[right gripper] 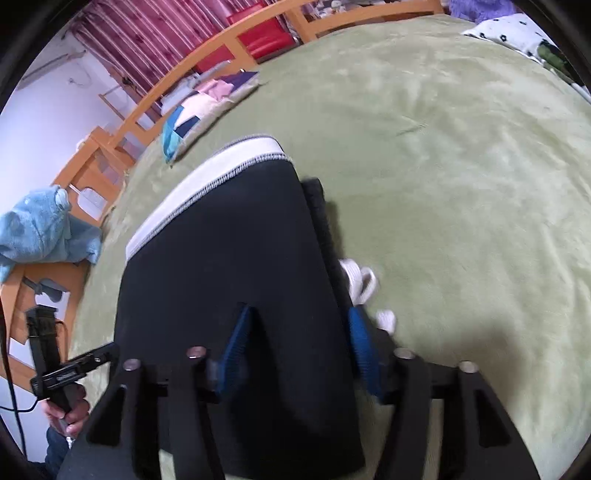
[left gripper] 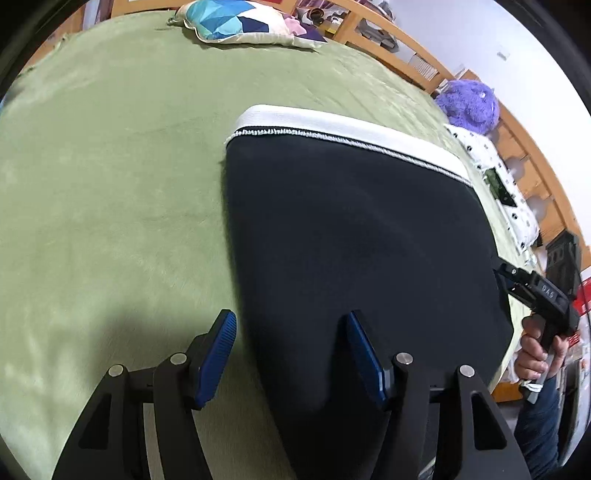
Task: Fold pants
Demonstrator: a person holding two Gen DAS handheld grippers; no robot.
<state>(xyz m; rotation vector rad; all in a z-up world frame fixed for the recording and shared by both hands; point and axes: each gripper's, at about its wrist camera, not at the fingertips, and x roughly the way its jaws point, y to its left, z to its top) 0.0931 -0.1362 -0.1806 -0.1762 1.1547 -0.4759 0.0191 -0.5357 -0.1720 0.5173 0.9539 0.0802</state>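
Dark navy pants with a white waistband lie folded flat on a green bed cover. My left gripper is open, its fingers wide apart over the pants' near left edge. In the right wrist view the pants show with the waistband at the far end and a white drawstring sticking out on the right. My right gripper is open over the pants' near right edge. The right gripper also shows in the left wrist view, at the pants' right edge.
A patterned pillow lies at the far end of the bed. A purple plush toy and a white spotted pillow sit at the right. A wooden bed rail runs around the bed. A blue plush rests on the frame.
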